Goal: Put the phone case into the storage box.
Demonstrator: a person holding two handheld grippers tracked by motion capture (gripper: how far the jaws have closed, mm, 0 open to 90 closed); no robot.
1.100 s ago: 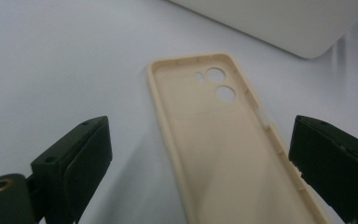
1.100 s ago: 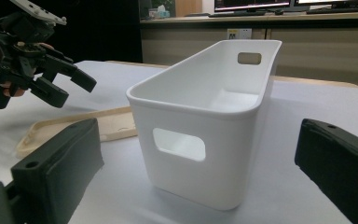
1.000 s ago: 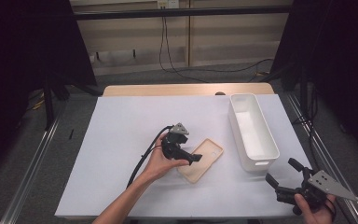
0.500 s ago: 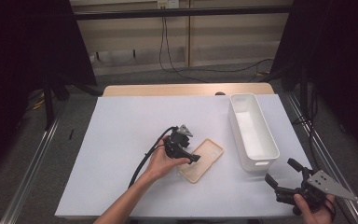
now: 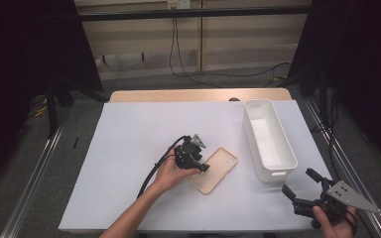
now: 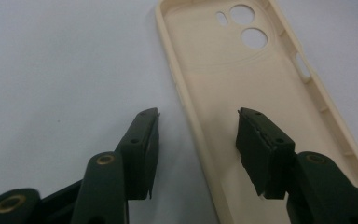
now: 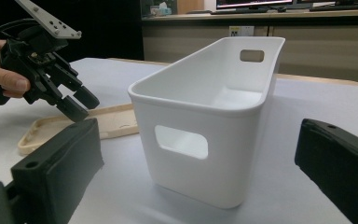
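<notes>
One beige phone case (image 5: 214, 170) lies inside-up on the white table cover (image 5: 129, 148), just left of the white bin (image 5: 269, 139). Left gripper (image 5: 202, 166) straddles the case's near long edge, one jaw over its inside, one over the cover; jaws have just been closing, half-narrowed, pads not yet pressing. Right gripper (image 5: 301, 185) hangs spread wide, holding nothing, near the bin's front end.

The phone case (image 6: 242, 88) looks like soft matt plastic, cream and smooth. The bin (image 7: 205, 116) is white plastic, smooth with a slight gloss. The table (image 5: 129, 129) has a matt white cover like paper. The left gripper (image 6: 198, 135) has matt black plastic jaws.
</notes>
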